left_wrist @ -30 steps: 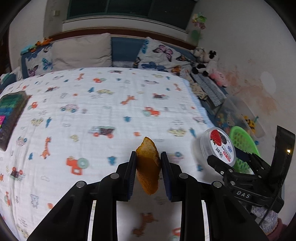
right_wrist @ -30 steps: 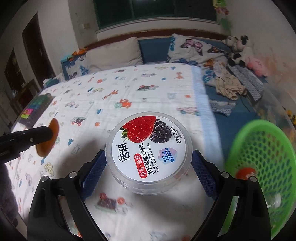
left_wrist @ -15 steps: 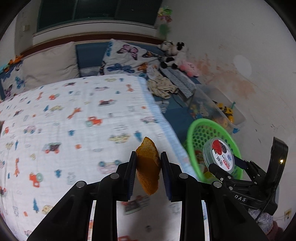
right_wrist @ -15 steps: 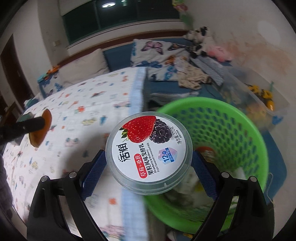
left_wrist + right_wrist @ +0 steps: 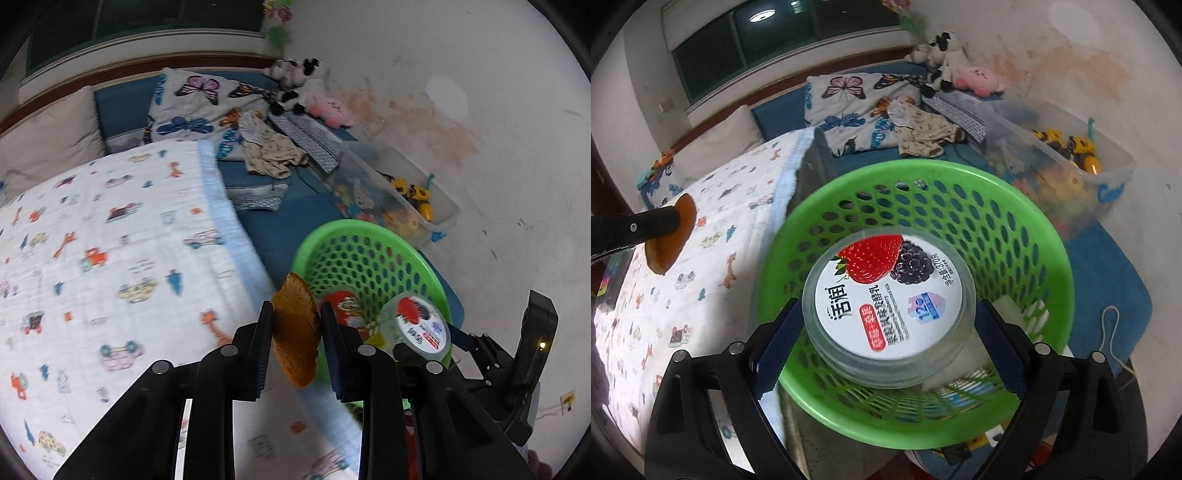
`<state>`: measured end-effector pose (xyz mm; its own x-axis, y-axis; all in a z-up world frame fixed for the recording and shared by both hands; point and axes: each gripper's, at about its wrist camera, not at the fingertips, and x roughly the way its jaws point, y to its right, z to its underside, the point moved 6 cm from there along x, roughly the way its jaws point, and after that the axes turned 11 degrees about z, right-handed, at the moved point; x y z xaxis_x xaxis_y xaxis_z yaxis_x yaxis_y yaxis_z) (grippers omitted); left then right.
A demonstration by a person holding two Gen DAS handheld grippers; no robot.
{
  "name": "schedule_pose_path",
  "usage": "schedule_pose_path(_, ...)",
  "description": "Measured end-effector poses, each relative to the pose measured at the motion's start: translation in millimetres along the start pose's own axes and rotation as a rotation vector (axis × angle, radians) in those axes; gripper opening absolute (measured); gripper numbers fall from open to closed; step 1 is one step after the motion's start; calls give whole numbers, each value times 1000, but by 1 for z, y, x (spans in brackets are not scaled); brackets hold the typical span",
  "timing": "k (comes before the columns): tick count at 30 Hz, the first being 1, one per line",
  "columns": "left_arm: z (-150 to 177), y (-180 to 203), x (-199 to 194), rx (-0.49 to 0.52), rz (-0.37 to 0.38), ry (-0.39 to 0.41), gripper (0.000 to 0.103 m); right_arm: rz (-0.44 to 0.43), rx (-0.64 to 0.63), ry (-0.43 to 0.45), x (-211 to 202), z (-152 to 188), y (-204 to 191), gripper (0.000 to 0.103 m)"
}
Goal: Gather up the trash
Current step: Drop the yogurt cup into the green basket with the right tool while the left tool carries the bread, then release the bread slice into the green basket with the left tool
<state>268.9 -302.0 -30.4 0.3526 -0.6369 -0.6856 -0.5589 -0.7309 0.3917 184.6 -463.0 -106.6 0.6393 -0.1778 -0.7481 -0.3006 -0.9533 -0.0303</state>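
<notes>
Both grippers have swung from over the printed white bed cover (image 5: 110, 236) to the round green perforated plastic basket (image 5: 1027, 236) that stands beside the bed; a second ago the basket sat only at the edge of each view. The left gripper (image 5: 297, 334) is clenched on a curled orange piece of fruit peel (image 5: 295, 332), its blue-padded fingers (image 5: 263, 343) pressing the peel from both sides. In the left wrist view the peel hangs just at the near-left rim of the basket, over the blanket's edge. The right gripper (image 5: 886, 328) grasps a round clear plastic yogurt tub (image 5: 886, 306) with a white lid printed with a strawberry and a blackberry, the pads tight against its sides. In the right wrist view the tub is held above the basket's open mouth, with other rubbish showing inside below it. Behind the basket lie a clear plastic bin of toys (image 5: 1067, 162), a butterfly-print pillow (image 5: 192, 107) and plush toys (image 5: 960, 62) against the stained white wall (image 5: 480, 92).
</notes>
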Motion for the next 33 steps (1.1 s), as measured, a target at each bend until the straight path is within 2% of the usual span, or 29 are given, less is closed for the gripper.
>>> schedule_pose_path(10, -7, 40, 36, 61, 59, -40, 26, 1, 54, 18, -16, 6, 26, 93)
schedule_pose_path(21, 4, 48, 74, 63, 80, -119, 29, 32, 102, 36, -30, 17, 48, 93)
schedule_pose_path(22, 5, 47, 75, 63, 77, -123, 32, 31, 107, 34, -30, 19, 50, 93)
schedule_pose_path(25, 6, 46, 75, 53, 87, -116, 53, 22, 119, 28, -30, 22, 50, 93)
schedule_pose_path(33, 8, 41, 55, 51, 83, -83, 57, 13, 101, 41, -40, 26, 39, 93)
